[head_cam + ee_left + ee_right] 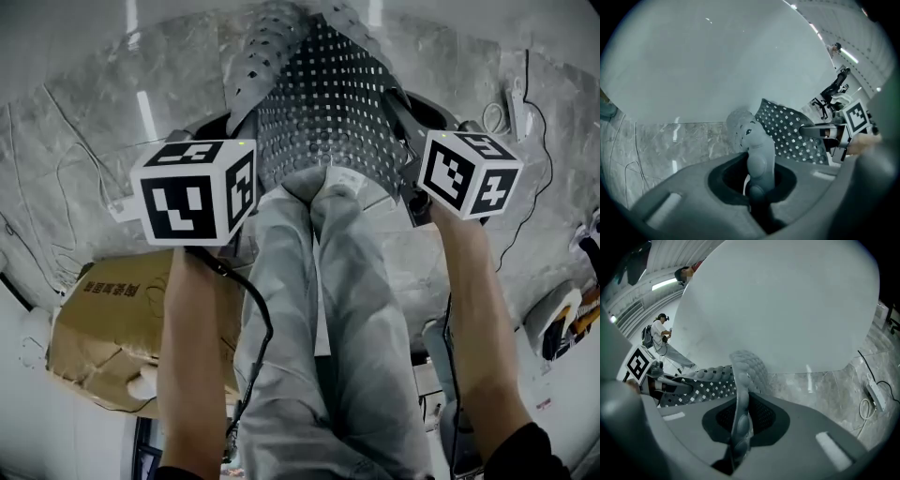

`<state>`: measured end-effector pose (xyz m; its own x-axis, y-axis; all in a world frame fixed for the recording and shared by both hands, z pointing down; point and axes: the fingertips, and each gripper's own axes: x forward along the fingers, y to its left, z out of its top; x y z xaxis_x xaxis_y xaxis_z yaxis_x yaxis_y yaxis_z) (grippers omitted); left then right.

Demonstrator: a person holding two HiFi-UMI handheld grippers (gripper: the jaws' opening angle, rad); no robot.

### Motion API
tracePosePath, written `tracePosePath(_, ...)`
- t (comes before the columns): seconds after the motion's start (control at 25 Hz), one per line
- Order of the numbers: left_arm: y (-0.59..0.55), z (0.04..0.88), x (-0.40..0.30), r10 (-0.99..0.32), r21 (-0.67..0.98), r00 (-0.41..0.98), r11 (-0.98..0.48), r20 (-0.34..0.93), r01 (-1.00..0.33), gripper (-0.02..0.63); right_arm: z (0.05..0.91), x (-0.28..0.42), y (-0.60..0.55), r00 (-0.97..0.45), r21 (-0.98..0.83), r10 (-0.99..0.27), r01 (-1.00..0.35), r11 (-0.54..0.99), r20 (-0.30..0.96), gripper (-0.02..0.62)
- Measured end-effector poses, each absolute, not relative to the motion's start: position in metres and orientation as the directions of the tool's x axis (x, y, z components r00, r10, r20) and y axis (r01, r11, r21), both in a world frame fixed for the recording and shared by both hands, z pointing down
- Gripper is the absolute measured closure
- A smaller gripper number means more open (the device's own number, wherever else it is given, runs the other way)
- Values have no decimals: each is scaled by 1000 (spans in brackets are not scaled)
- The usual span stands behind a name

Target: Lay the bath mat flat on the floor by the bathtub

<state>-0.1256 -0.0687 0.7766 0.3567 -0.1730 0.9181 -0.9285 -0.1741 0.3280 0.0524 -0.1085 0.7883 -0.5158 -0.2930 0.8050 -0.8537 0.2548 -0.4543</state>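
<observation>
The grey bath mat (pixel 323 103), perforated with small square holes and studded with suckers, hangs stretched between my two grippers above the marble floor (pixel 84 112). My left gripper (pixel 757 185) is shut on one edge of the mat (pixel 790 131), which bunches up out of the jaws. My right gripper (pixel 737 427) is shut on the opposite edge of the mat (pixel 705 380). In the head view the marker cubes cover most of the left gripper (pixel 234 127) and the right gripper (pixel 412 131). The white bathtub wall (pixel 787 310) rises just past the mat.
The person's grey-trousered legs (pixel 319 309) stand under the mat. A cardboard box (pixel 108 328) lies at the left. Cables and a power strip (pixel 873 397) lie on the floor at the right. Another person (pixel 661 336) stands far off.
</observation>
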Motion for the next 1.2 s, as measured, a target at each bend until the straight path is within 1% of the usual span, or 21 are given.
tracePosePath(0.32, -87, 813, -138, -161, 321, 346, -162, 924, -933, 586, 828, 53, -119, -505, -452, -284, -861, 233, 815, 575)
tracePosePath(0.6, -86, 820, -137, -202, 340, 358, -118, 912, -933, 586, 845, 60, -115, -522, -478, -298, -853, 211, 799, 575)
tracePosePath(1.04, -94, 852, -152, -211, 301, 333, -171, 919, -938, 586, 888, 68, -129, -492, -438, -295, -868, 233, 819, 575)
tracePosePath(1.2, -91, 865, -154, -206, 294, 324, -162, 923, -942, 586, 901, 75, -124, -480, -429, -289, -875, 224, 828, 575)
